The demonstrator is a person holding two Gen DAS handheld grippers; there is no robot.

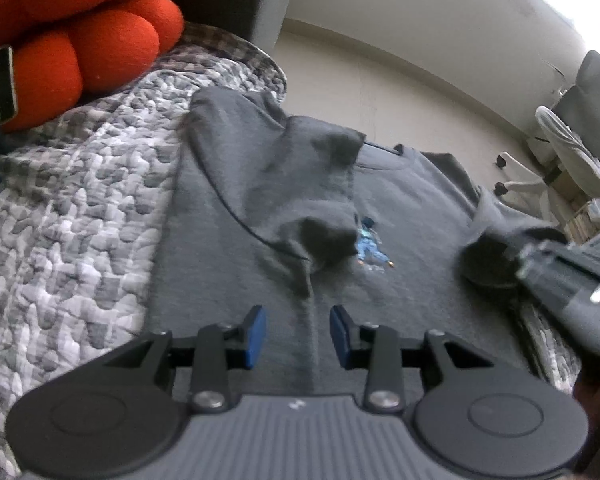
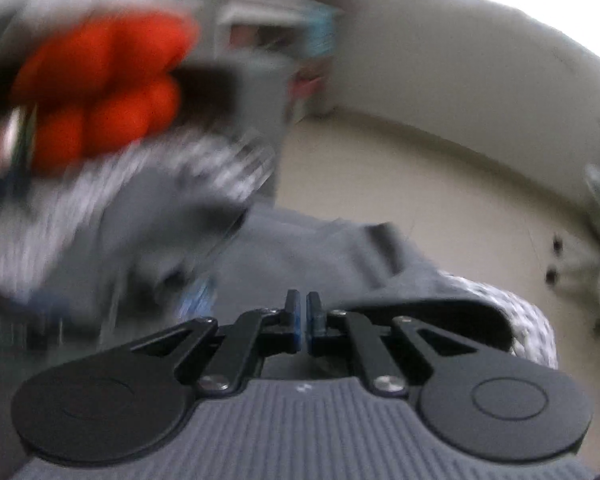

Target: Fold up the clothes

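Grey quilted bedspread [image 1: 72,216] under a grey sweatshirt [image 1: 228,264], left claw [image 1: 298,336] agape, right claw [image 2: 303,320] pinched together.

Much of what you see here is smeared or cut off.

Your right wrist view is streaked by motion: the orange cushion [image 2: 104,92], the patterned quilt [image 2: 204,168] and the shelving behind are only smudges. Whether any cloth sits between your right gripper [image 2: 303,320] pads, you cannot tell. In your left wrist view the T-shirt [image 1: 228,264] print [image 1: 372,246] is too small to read, the right sleeve end is blurred, and the phone [image 1: 0,86] is cropped at the edge.
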